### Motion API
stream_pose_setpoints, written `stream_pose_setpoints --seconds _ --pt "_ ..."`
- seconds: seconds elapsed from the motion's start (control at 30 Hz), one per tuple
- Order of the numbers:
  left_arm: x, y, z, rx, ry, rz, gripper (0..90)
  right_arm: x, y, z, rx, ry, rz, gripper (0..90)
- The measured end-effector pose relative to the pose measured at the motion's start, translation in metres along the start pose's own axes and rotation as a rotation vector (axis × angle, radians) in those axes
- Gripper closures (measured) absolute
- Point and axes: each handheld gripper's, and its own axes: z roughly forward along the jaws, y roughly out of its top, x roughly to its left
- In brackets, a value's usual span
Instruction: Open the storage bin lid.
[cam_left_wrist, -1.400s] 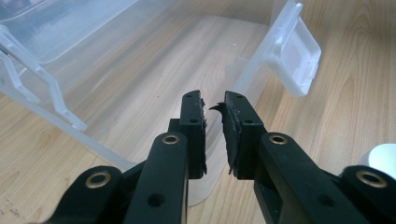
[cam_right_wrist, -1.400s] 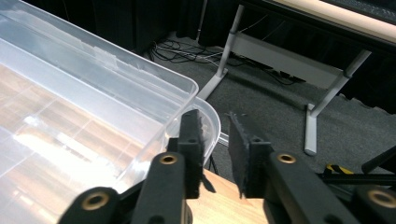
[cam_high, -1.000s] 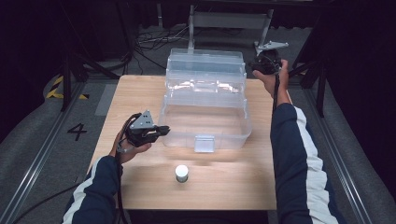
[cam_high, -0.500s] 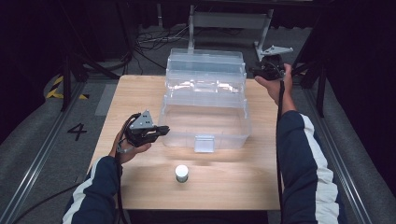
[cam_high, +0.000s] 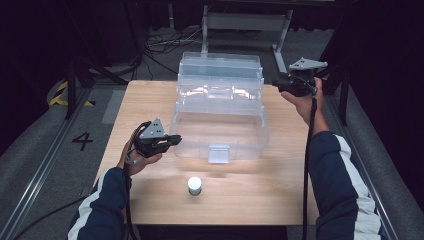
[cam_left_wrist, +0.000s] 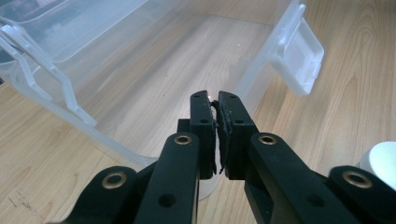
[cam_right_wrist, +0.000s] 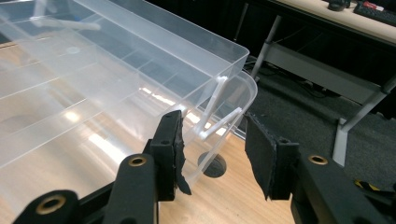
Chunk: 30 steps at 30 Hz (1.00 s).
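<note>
A clear plastic tiered box (cam_high: 220, 125) stands open in the middle of the wooden table (cam_high: 150, 95), its upper trays (cam_high: 220, 75) swung to the back. My left gripper (cam_high: 176, 139) is at the base's left side. In the left gripper view its jaws (cam_left_wrist: 215, 100) are shut on the thin clear wall of the box (cam_left_wrist: 116, 70). My right gripper (cam_high: 276, 86) hovers at the back right corner of the trays. It is open (cam_right_wrist: 215, 154), and the tray corner (cam_right_wrist: 233, 60) with its thin hinge arms lies just beyond the jaws.
A small white-topped round jar (cam_high: 194, 185) stands near the front edge, also at the right edge of the left gripper view (cam_left_wrist: 380, 161). The box's front latch (cam_high: 219, 152) hangs down. Metal stand legs (cam_high: 280, 45) and cables lie on the floor behind the table.
My right gripper has drifted a little toward the person and to the right, beside the tray corner. The left gripper and the box have stayed put.
</note>
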Motion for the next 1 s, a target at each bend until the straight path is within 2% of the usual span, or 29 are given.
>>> stream_pose_setpoints --seconds 0.17,0.3,0.43,0.47,0.53,0.6,0.8,1.0 --pt "0.0 0.0 0.0 0.002 0.004 0.001 85.5 0.005 -0.007 -0.011 -0.017 0.009 -0.008 57.1" --pt "-0.002 0.002 0.0 0.015 0.017 0.007 85.2 0.011 -0.013 -0.024 -0.033 0.061 -0.021 55.5" --pt "-0.002 0.002 0.001 0.016 0.017 0.006 84.8 0.018 -0.02 -0.035 -0.024 0.112 -0.051 54.3" --pt "-0.002 0.002 0.001 0.015 0.015 0.005 84.8 0.02 -0.022 -0.037 -0.027 0.102 -0.059 54.6" --pt "-0.002 0.002 0.001 0.015 0.016 0.004 84.8 0.024 -0.027 -0.041 -0.032 0.128 -0.064 55.2" --pt "-0.002 0.002 0.001 0.015 0.016 0.002 84.8 0.026 -0.029 -0.043 -0.038 0.129 -0.072 55.1" --pt "-0.004 0.003 0.0 0.024 0.03 0.011 84.8 0.034 -0.042 -0.052 -0.052 0.17 -0.057 53.9" --pt "-0.005 0.004 -0.001 0.027 0.036 0.013 85.6 0.043 -0.051 -0.061 -0.038 0.218 -0.065 51.8"
